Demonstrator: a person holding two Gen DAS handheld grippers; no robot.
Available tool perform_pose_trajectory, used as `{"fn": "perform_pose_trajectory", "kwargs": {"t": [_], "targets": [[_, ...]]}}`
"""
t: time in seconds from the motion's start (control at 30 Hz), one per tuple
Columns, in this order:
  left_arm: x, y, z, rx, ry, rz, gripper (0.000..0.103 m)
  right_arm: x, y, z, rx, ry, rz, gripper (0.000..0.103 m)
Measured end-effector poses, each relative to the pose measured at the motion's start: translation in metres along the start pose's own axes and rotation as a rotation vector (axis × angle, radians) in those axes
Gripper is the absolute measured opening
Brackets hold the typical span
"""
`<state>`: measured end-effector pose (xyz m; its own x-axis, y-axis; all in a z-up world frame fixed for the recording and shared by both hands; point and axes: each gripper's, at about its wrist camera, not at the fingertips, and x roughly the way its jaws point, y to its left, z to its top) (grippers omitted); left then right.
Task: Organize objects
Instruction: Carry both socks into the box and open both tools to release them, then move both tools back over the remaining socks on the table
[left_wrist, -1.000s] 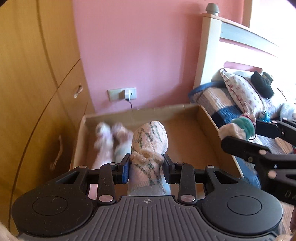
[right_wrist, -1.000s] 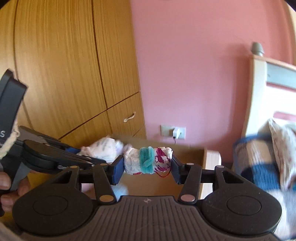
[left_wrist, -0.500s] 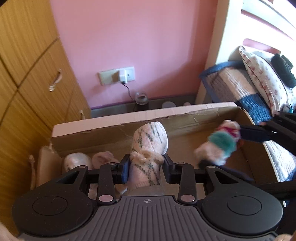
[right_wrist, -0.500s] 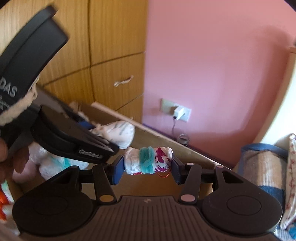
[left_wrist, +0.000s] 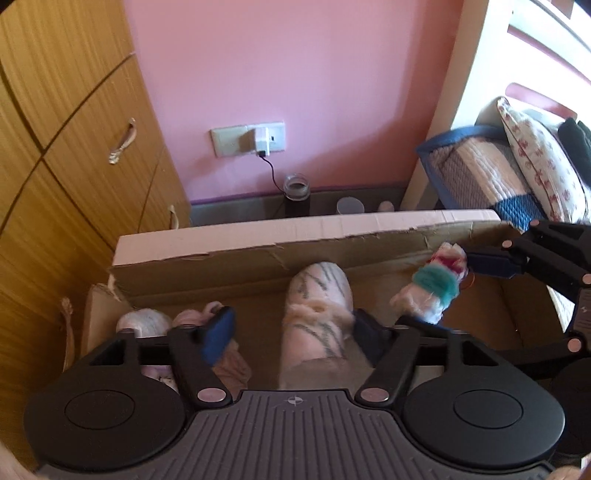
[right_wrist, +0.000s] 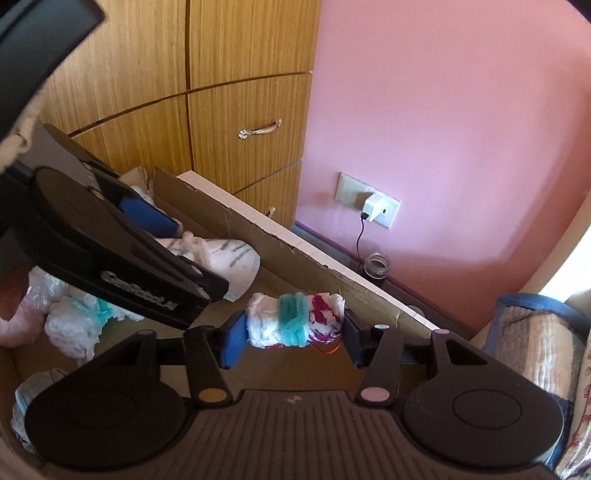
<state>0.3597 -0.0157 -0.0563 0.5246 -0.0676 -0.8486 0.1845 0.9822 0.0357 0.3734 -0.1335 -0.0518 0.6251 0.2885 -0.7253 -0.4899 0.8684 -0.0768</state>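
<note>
Both my grippers hang over the cardboard box (left_wrist: 332, 236), each with a rolled sock bundle.

At the box's left end lie pale bundles (left_wrist: 142, 321). My left gripper (left_wrist: 291, 328) is spreading its jaws: the left pad stands clear of the striped white sock roll (left_wrist: 317, 314), which leans against the right pad, over the box's middle. Toward the right end, my right gripper (right_wrist: 291, 334) pinches the teal-banded roll (right_wrist: 295, 319) endwise between both pads, though its jaws are starting to part.
</note>
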Motion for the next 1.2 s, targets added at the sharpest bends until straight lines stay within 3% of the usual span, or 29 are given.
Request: {"fn": "perform_pose_trajectory", "kwargs": {"t": [0.3, 0.57, 0.83, 1.2], "targets": [[-0.020, -0.003, -0.004, -0.001, -0.024, -0.021, 0.087, -0.019, 0.004, -0.005, 0.033, -0.023, 0.004, 0.056], [-0.076, 0.009, -0.036, -0.036, -0.077, -0.029, 0.087, -0.092, 0.011, -0.025, 0.154, -0.112, -0.019, 0.068], [-0.153, 0.046, -0.120, -0.116, -0.168, 0.011, 0.096, -0.179, 0.045, -0.089, 0.297, -0.218, -0.078, 0.075], [-0.169, 0.063, -0.234, -0.113, -0.159, 0.079, 0.096, -0.192, 0.093, -0.160, 0.388, -0.213, -0.153, 0.075]]}}
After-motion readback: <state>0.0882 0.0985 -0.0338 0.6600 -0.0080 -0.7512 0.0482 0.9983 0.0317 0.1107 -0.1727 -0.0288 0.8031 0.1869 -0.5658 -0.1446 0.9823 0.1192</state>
